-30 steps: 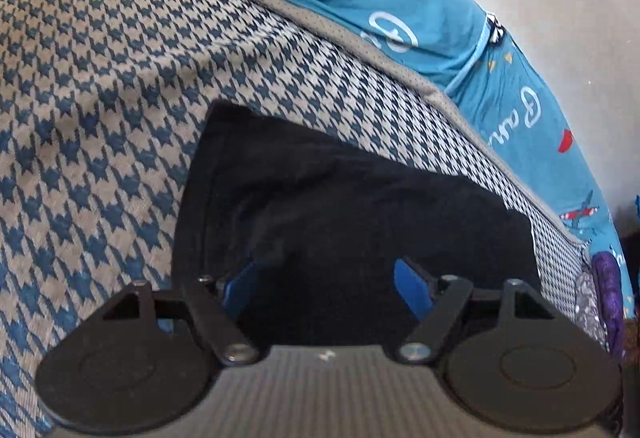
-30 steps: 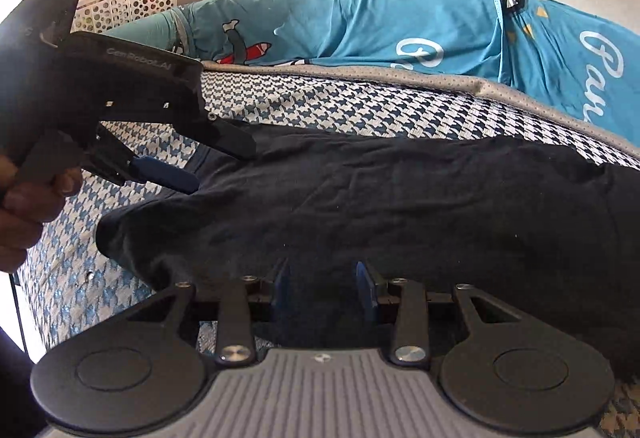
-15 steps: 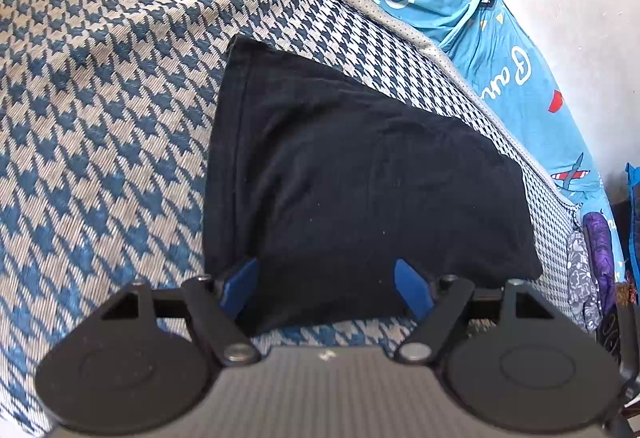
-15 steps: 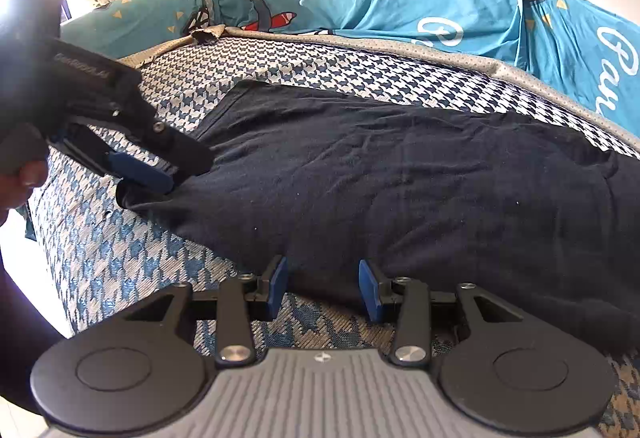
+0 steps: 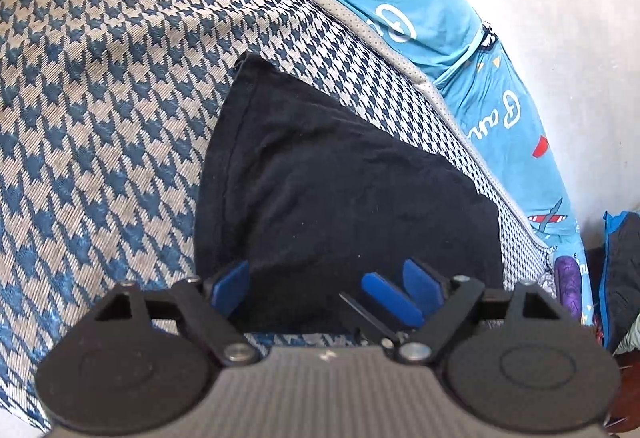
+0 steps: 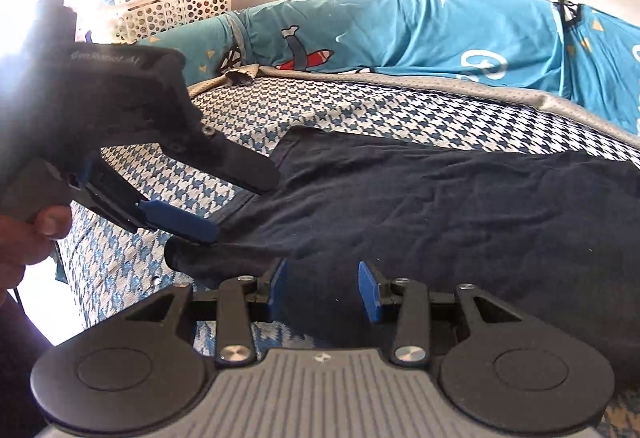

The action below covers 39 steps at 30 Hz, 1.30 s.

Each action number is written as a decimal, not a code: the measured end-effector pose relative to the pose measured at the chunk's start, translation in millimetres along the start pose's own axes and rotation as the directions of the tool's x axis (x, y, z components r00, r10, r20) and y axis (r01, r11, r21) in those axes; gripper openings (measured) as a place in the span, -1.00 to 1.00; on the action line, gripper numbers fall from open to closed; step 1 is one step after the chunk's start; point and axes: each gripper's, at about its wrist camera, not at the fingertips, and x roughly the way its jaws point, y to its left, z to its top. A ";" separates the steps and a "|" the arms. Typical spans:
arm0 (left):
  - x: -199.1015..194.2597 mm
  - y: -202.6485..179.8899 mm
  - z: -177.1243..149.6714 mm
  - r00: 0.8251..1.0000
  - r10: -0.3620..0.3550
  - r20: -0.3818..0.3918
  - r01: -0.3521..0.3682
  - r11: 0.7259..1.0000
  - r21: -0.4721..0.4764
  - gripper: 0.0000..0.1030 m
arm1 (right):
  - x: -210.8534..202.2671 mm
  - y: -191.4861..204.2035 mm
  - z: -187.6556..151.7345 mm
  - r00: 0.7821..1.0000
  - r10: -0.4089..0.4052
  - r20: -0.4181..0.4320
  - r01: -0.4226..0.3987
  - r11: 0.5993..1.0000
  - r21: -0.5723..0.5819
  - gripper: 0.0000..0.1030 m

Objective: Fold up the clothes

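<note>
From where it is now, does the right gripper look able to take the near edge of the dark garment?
Probably yes: the right gripper stands open at the dark garment, nothing between.

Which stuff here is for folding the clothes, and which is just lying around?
For the job:
- dark garment, lying flat on the houndstooth bed cover
- left gripper, jaws just opened wider at the garment's edge
- right gripper, open, cloth between its pads

Just lying about:
- blue cartoon-print sheet
- white perforated basket
</note>
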 end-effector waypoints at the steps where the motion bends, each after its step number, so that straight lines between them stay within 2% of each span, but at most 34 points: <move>1: 0.5 -0.8 -0.5 1.000 0.000 -0.005 0.000 1.000 0.008 0.67 | 2.7 1.5 0.1 1.000 -0.002 0.003 0.002 1.000 -0.005 -0.24; 5: 6.9 -3.1 -5.6 0.999 0.028 -0.047 -0.026 0.999 0.043 0.69 | 11.8 7.8 -3.6 1.000 0.015 -0.027 -0.016 0.999 -0.033 -0.20; 7: 11.6 -4.3 -9.8 0.996 0.042 -0.078 -0.038 0.998 0.058 0.69 | 13.0 14.0 -6.8 0.999 0.011 -0.045 -0.015 0.995 -0.095 -0.14; 13: 16.8 -19.4 -23.0 0.988 0.114 -0.101 -0.094 0.977 0.191 0.69 | 2.8 17.1 -15.3 0.994 0.018 -0.104 -0.035 0.986 -0.165 -0.13; 16: 11.4 -23.2 -21.2 0.992 0.101 -0.077 -0.084 0.978 0.190 0.69 | -4.9 15.1 -16.9 0.992 0.033 -0.122 -0.053 0.985 -0.162 -0.13; 20: 4.4 -29.4 -12.8 0.995 0.102 0.010 -0.101 0.975 0.199 0.76 | -21.1 8.1 -16.9 0.989 0.054 -0.137 -0.077 0.984 -0.163 -0.15; 24: 10.6 -35.4 -1.9 0.984 0.155 0.093 -0.171 0.965 0.199 0.77 | -36.0 -13.7 -13.5 0.997 0.023 -0.071 -0.029 0.995 -0.095 -0.15; 27: 22.0 -44.0 3.3 0.972 0.194 0.133 -0.220 0.949 0.227 0.77 | -42.6 -36.8 -10.9 0.998 -0.052 -0.026 0.052 0.998 -0.020 -0.15; 31: 41.3 -53.2 -0.5 0.975 0.210 0.076 -0.223 0.939 0.261 0.77 | -43.4 -64.8 -13.2 0.991 -0.128 -0.030 0.130 0.987 0.093 -0.15; 34: 50.9 -58.6 -12.6 0.967 0.252 0.045 -0.253 0.915 0.315 0.77 | -44.9 -76.5 -22.5 0.983 -0.163 -0.089 0.172 0.980 0.096 -0.15; 36: 56.0 -62.3 -23.0 0.957 0.290 0.022 -0.278 0.892 0.357 0.79 | -51.7 -77.0 -29.9 0.982 -0.162 -0.097 0.170 0.982 0.087 -0.15; 39: 61.8 -72.6 -41.0 0.945 0.327 0.003 -0.293 0.842 0.453 0.95 | -62.9 -73.7 -38.6 0.984 -0.147 -0.101 0.153 0.987 0.050 -0.15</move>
